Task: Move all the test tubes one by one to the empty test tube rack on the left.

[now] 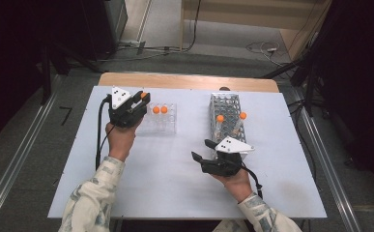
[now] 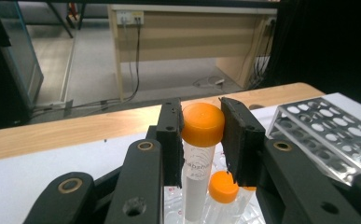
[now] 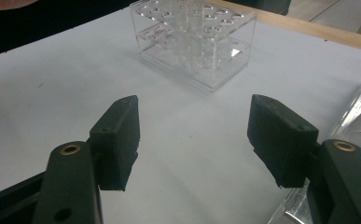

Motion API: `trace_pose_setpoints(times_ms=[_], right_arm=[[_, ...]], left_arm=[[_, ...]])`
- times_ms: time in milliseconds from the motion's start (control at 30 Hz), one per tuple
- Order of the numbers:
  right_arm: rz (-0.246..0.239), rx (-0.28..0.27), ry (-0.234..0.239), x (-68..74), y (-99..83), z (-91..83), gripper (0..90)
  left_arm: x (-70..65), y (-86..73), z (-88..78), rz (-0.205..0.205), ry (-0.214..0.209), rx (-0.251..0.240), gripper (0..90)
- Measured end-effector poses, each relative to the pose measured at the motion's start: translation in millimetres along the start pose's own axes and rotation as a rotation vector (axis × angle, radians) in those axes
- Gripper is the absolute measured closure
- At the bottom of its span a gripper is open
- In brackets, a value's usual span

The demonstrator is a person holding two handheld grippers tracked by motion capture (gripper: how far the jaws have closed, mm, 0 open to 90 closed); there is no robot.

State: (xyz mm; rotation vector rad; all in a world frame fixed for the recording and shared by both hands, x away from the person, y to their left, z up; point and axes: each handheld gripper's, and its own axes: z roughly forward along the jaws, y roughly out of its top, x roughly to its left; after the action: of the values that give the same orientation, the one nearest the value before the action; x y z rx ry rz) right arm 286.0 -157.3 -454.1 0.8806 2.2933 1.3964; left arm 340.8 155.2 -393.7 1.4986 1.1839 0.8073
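Left gripper [image 1: 145, 98] over the far left of the white table [image 1: 165, 174], at the left end of the clear plastic tube rack [image 1: 161, 121]. Jaws pinched on an orange-capped tube [image 2: 200, 154], the pads [image 2: 171, 140] pressing just under and against the cap from both sides. Tube upright between the jaws, printed lettering readable on its clear body, its lower end down among the rack's holes; whether seated there or lifted free, impossible to tell. Two more orange-capped tubes [image 1: 160, 110] standing side by side in the clear rack, just right of the held one; one cap [image 2: 223, 185] close below the jaws in the left gripper view.

Right gripper [image 1: 201, 151] low over the near right of the table, lying on its side, pointing left. Jaws spread wide, nothing between the pads [image 3: 122, 135], bare white tabletop below. Clear rack [image 3: 194, 42] well ahead of them.

Metal perforated rack [image 1: 228, 113] just beyond the right gripper, holding two orange-capped tubes [image 1: 220, 119], both leaning slightly. Wooden table edge [image 1: 189, 80] along the far side.
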Motion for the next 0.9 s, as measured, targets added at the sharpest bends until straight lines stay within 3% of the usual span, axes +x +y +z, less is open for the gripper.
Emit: trace_pose_setpoints(times_ms=[367, 633, 900], right_arm=[[-0.001, -0.001, 0.0, 0.2, -0.7, 0.7, 32.7], [-0.002, 0.001, 0.001, 0.8, -1.3, 0.9, 33.0], [-0.002, 0.004, 0.001, 1.2, -1.7, 2.0, 33.2]], left_arm=[[-2.4, -9.1, 10.8, 0.015, 0.011, 0.034, 70.8], [0.4, -30.3, 17.5, -0.011, 0.019, 0.065, 70.8], [-0.1, -34.1, 18.9, -0.02, 0.011, 0.068, 70.2]])
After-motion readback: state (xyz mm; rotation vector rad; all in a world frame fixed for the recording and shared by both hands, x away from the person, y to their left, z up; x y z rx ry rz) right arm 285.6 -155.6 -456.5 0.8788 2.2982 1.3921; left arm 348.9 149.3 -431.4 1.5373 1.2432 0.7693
